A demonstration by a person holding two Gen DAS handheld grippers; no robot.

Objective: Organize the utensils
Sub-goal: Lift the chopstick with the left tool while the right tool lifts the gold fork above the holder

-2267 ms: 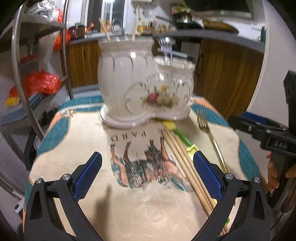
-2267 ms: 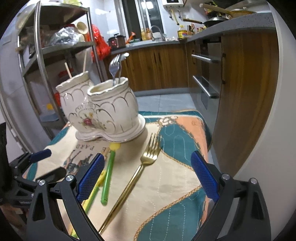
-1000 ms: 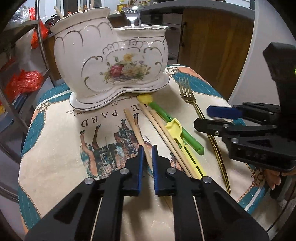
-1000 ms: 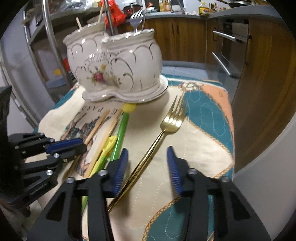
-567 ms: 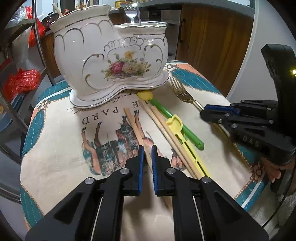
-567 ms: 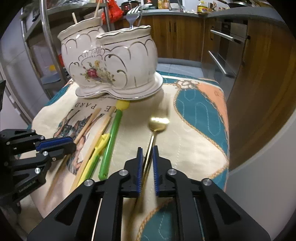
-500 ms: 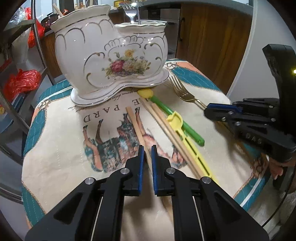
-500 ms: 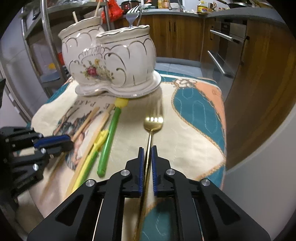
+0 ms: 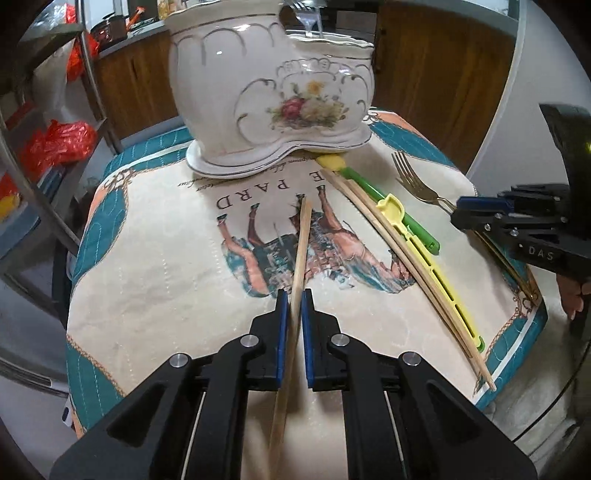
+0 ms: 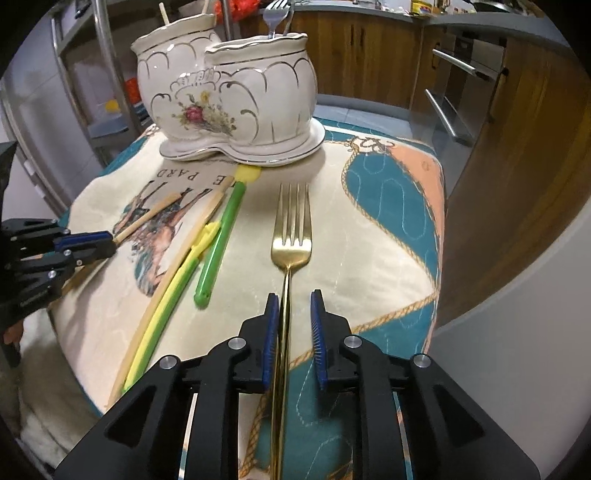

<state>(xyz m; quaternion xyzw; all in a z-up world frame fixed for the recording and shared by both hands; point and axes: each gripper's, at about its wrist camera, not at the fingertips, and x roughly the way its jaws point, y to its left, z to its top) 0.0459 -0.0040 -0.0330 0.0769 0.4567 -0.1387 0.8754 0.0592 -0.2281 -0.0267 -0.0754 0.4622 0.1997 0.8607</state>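
**Both grippers working the table: chopstick pinched, fork between parting jaws**

The left gripper (image 9: 291, 314) is clamping its blue pads onto a single pale wooden chopstick (image 9: 301, 243), narrow and tight, and the stick is angling forward over the horse print on the cream and teal quilted cloth (image 9: 159, 258), its far tip pointing toward the white two-pot ceramic utensil holder with gold trim and a flower decal (image 9: 269, 88).

Over on the other side, the right gripper (image 10: 293, 317) is sitting astride the handle of the slim gold metal fork (image 10: 291, 236), and its jaws are opening. The handle is running close along the left pad with a clear gap to the right pad. The fork's tines are pointing at the holder, well short of its base.

Between the two grippers, the rest are lying on the cloth: two more wooden chopsticks (image 9: 402, 254), a yellow plastic utensil (image 9: 424, 258) just beside them, and a green plastic one with a yellow tip (image 9: 391, 206), that tip touching the holder's base. A silver fork (image 10: 275, 16) is already standing in the holder's lower pot, and pale sticks (image 10: 161, 9) are poking up from the taller one.
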